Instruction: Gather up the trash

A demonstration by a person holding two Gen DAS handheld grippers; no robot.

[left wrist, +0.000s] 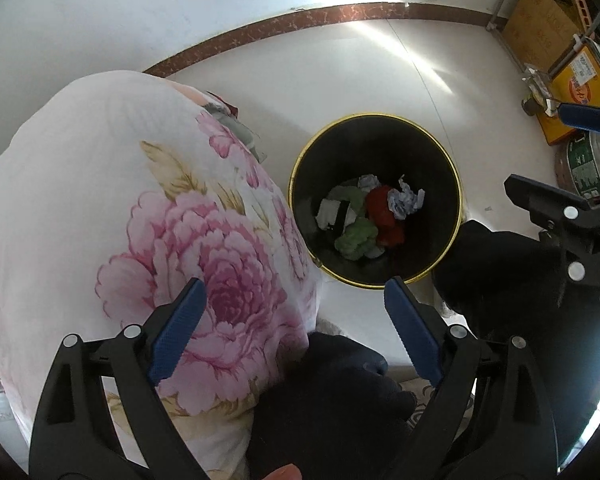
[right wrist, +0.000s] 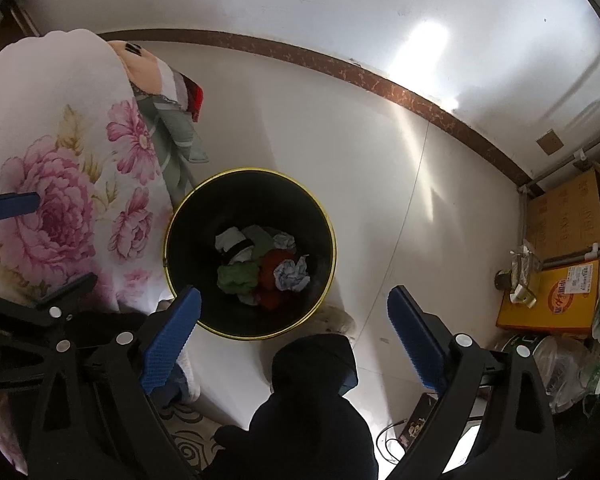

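A black waste bin with a yellow rim point(left wrist: 458, 184) point(right wrist: 332, 224) stands on the pale floor. Inside it lie crumpled white paper point(left wrist: 406, 200) point(right wrist: 292, 274), a red wad point(left wrist: 384, 216) point(right wrist: 274, 264), green scraps point(left wrist: 356, 238) point(right wrist: 236, 276) and a white piece with a black band point(left wrist: 332, 210) point(right wrist: 234, 242). My left gripper point(left wrist: 296, 332) points down over the floral bedding beside the bin, open and empty. My right gripper point(right wrist: 296, 338) hangs near the bin's front rim, open, nothing between its blue pads point(right wrist: 172, 344).
A white quilt with pink flowers point(left wrist: 120, 200) point(right wrist: 52, 184) bulges at the left, against the bin. Dark trouser legs and feet point(left wrist: 332, 396) point(right wrist: 312, 400) stand below. Cardboard boxes point(left wrist: 540, 24) point(right wrist: 564, 216), a yellow box point(right wrist: 552, 300) and plastic bags point(right wrist: 568, 364) crowd the right wall.
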